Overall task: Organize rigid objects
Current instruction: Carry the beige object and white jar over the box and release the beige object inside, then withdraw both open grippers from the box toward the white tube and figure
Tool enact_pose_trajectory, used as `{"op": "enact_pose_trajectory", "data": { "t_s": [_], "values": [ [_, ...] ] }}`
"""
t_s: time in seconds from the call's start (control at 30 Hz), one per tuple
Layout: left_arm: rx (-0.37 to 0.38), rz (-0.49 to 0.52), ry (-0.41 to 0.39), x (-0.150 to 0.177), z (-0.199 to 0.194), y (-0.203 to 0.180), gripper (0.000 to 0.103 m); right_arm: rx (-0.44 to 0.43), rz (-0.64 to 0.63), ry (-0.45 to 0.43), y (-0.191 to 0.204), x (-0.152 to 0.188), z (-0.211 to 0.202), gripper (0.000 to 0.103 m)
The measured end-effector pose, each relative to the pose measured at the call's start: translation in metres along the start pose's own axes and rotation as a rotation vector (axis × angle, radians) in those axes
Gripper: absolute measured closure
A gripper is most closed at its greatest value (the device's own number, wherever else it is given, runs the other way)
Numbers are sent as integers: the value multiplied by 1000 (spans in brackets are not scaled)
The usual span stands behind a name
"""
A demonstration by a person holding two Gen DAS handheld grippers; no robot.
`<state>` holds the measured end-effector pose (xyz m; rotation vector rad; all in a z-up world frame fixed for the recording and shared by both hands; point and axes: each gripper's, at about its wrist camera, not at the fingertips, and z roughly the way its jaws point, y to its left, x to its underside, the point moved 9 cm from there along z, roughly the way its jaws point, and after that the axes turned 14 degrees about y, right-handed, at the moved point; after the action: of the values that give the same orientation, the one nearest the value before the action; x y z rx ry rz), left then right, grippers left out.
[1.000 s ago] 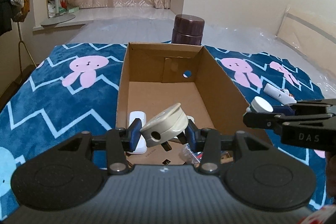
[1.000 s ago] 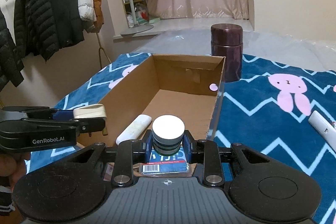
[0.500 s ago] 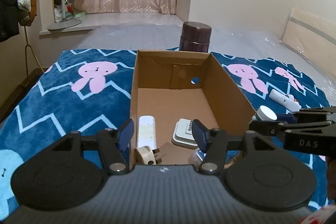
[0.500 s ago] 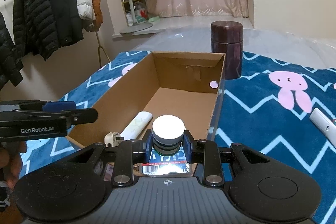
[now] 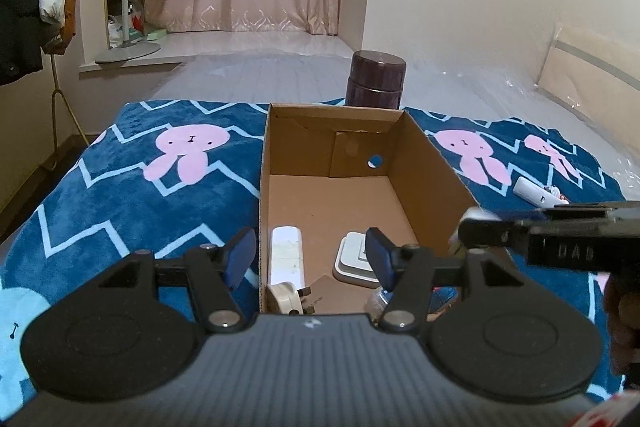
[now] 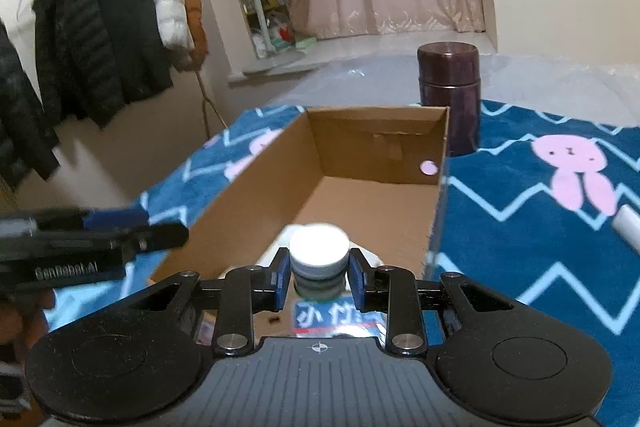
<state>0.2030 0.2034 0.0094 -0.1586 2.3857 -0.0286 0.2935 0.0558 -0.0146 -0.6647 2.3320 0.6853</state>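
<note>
An open cardboard box (image 5: pixel 436 163) lies on a blue rabbit-print blanket (image 5: pixel 120 195). In it are a white remote (image 5: pixel 286 255), a white square device (image 5: pixel 354 261) and a beige plug (image 5: pixel 282 299) at the near end. My left gripper (image 5: pixel 306 259) is open and empty over the box's near end. My right gripper (image 6: pixel 319 277) is shut on a white-capped bottle (image 6: pixel 319 253) and holds it above the box's (image 6: pixel 256 187) near end. It enters the left wrist view from the right (image 5: pixel 476 227).
A dark maroon canister (image 5: pixel 376 79) stands behind the box. A white remote-like object (image 5: pixel 536 191) lies on the blanket to the right. Coats (image 6: pixel 96 39) hang on a rack at the left. A blue-labelled package (image 6: pixel 336 317) lies under the right gripper.
My left gripper has opened and dropped the beige plug into the box, then pulled back. My right gripper has moved left over the box with the bottle.
</note>
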Motion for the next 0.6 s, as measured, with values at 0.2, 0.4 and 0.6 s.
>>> {"op": "enact_pose_trajectory", "data": {
  "t_s": [0.2,0.4,0.6],
  "values": [
    [4,0,-5,3,-5,-2,48,40,74,-72,-20,-2,-24,34],
    [20,5,-4,9,-12,-16,48,78,130,-68,-40,22,-51,34],
    [42,24,1,19,-22,-41,48,121,161,-73,-54,48,-80,34]
  ]
}}
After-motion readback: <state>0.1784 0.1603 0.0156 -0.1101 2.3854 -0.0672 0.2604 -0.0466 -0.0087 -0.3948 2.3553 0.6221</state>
